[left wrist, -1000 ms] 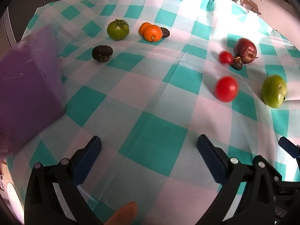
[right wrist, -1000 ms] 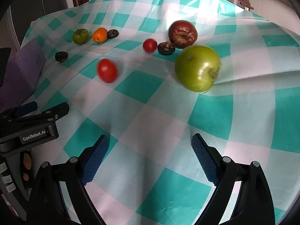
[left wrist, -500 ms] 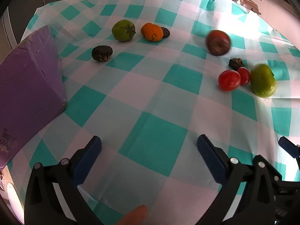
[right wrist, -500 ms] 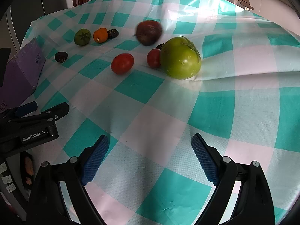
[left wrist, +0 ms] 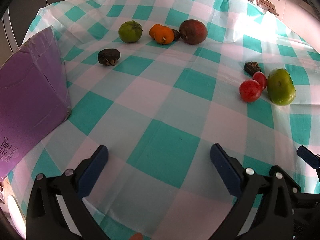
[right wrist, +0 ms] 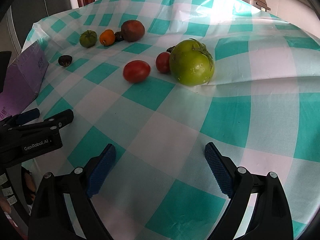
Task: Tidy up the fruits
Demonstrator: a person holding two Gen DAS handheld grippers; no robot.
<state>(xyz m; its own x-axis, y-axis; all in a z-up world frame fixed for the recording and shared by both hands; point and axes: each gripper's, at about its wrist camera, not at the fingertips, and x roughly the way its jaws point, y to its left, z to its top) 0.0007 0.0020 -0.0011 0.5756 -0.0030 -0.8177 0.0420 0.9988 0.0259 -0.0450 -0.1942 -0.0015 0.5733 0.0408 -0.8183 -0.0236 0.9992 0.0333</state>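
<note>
Both grippers hover low over the checked tabletop [left wrist: 164,156], holding nothing. Left gripper [left wrist: 159,156]: fingers wide apart. Right gripper [right wrist: 160,156]: fingers wide apart.

Far group, in a row: green tomato [left wrist: 130,31], oranges [left wrist: 162,34], a small dark fruit behind them, dark red fruit [left wrist: 193,32] touching it.

Right group: big green tomato [right wrist: 191,62], two red tomatoes [right wrist: 136,71] beside it, dark fruit behind.

Lone dark fruit [left wrist: 109,56] near the purple box [left wrist: 30,92] at left.

Teal-and-white checked cloth [left wrist: 160,104], purple box [left wrist: 30,92], red tomatoes [left wrist: 250,90], green tomato [left wrist: 281,86], orange citrus [left wrist: 164,35].
</note>
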